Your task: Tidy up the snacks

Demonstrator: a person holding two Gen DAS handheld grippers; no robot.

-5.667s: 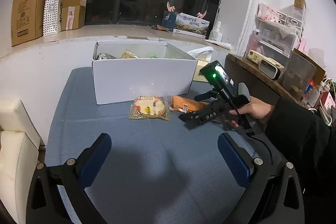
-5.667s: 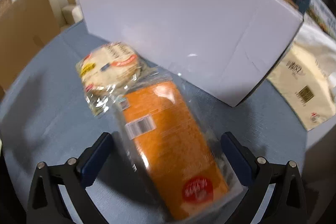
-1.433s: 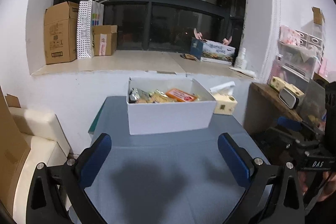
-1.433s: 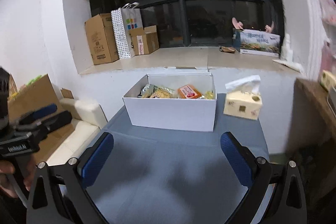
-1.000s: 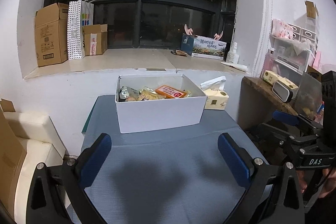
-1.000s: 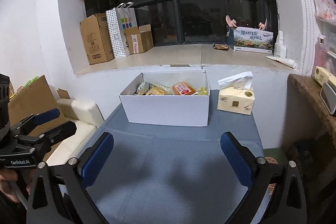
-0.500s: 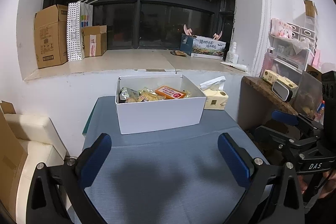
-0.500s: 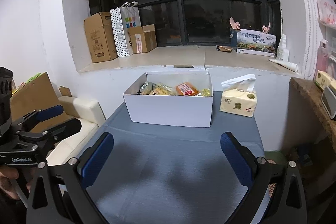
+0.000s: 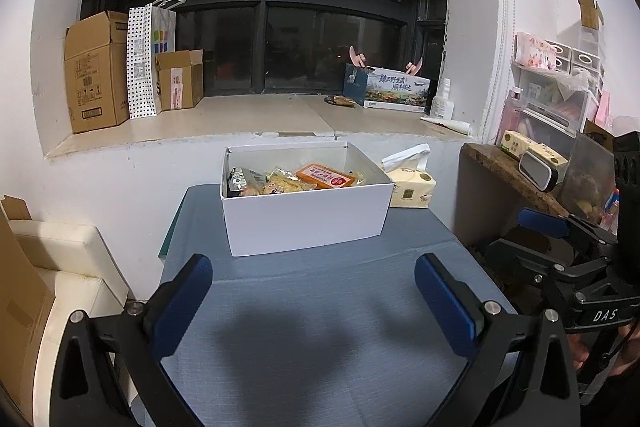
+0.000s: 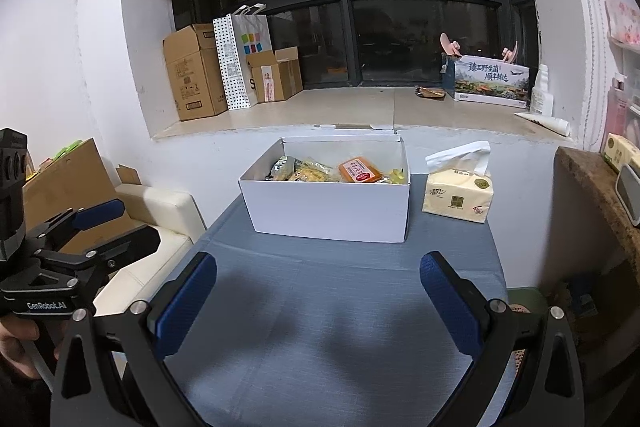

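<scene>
A white box [image 9: 304, 215] stands at the far end of the blue-grey table [image 9: 320, 327]. It holds several snack packets, with an orange packet [image 9: 325, 175] on top. The box [image 10: 332, 211] and the orange packet [image 10: 359, 170] also show in the right wrist view. My left gripper [image 9: 320, 299] is open and empty, held back over the near part of the table. My right gripper [image 10: 320, 301] is open and empty too, also well short of the box. Each gripper shows from the side in the other's view: the right gripper [image 9: 568, 247] and the left gripper [image 10: 76, 227].
A tissue pack [image 10: 458, 195] sits on the table right of the box. A white sofa [image 10: 152, 219] and cardboard [image 10: 64, 183] are to the left. A wooden shelf [image 9: 516, 175] with clutter is to the right. Boxes and a bag [image 9: 150, 67] stand on the window ledge.
Both grippers pulled back from the table; the bread packet and the orange packet that lay in front of the box are gone from the table, and an orange packet now lies in the box. Little movement over the last second.
</scene>
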